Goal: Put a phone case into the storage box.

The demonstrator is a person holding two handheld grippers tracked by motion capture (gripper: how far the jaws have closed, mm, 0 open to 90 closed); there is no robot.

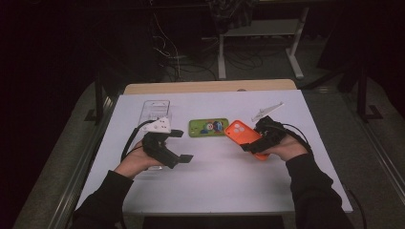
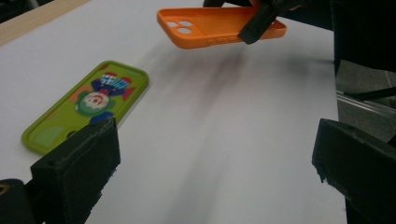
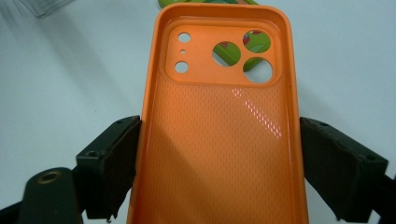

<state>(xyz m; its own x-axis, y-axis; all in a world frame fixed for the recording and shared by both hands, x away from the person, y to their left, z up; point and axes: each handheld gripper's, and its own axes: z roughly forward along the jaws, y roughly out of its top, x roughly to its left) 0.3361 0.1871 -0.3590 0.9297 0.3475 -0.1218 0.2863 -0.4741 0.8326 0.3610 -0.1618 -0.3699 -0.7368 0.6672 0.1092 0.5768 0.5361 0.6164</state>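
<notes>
At the left of the high view, the left gripper (image 1: 184,145) is held above the white worktop (image 1: 215,181) with its jaws wide apart and nothing between them. Behind it, a clear plastic tray (image 1: 156,109) lies on the worktop. In the left gripper view the two black jaws stand far from each other over the bare worktop, and the green phone case (image 2: 86,105) lies flat just beyond the left jaw, not touching it.

In the middle of the high view this green phone case (image 1: 208,127) rests on the worktop between the two grippers.

To the right, the right gripper (image 1: 252,142) grips the orange phone case (image 1: 239,132) by its two long edges. In the right gripper view the orange phone case (image 3: 219,135) sits between the jaws, each jaw pressing on one side edge, with the hollow inside facing the camera and the camera holes at the far end. In the left gripper view the orange phone case (image 2: 219,27) hangs lifted above the worktop, clear of it.
</notes>
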